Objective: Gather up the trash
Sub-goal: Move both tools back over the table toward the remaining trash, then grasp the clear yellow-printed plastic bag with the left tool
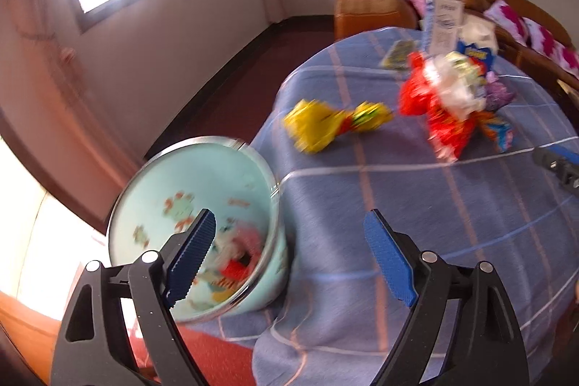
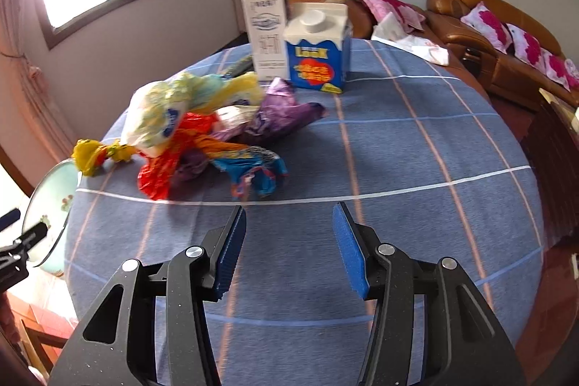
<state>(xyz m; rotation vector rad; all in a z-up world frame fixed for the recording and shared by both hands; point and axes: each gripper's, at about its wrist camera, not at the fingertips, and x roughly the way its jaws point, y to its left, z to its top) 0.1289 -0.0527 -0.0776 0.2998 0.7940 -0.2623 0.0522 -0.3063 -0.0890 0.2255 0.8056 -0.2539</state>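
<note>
Blue checked cloth point(image 2: 416, 147) covers the round table, and most of the trash lies heaped toward its far left part: a red wrapper point(image 2: 163, 169), a pale plastic bag point(image 2: 159, 118) on top of it, a purple wrapper point(image 2: 282, 111) and a blue-and-orange wrapper point(image 2: 253, 169), all touching or overlapping. A yellow wrapper point(image 1: 329, 125) lies apart from the heap, near the table's edge. Behind the heap stand a white carton point(image 2: 266, 35) and a blue-and-white carton point(image 2: 318, 49), side by side and upright. A pale green bin point(image 1: 195, 223) sits just beside the table, below its edge, with some scraps already inside, blurred. The left gripper point(image 1: 289, 252) hangs over the bin's rim and the cloth's edge, jaws spread wide with nothing between them. The right gripper point(image 2: 289, 241) hovers over bare cloth short of the heap, jaws parted and empty. Brown sofas point(image 2: 488, 35) with pink cushions stand beyond the table.
</note>
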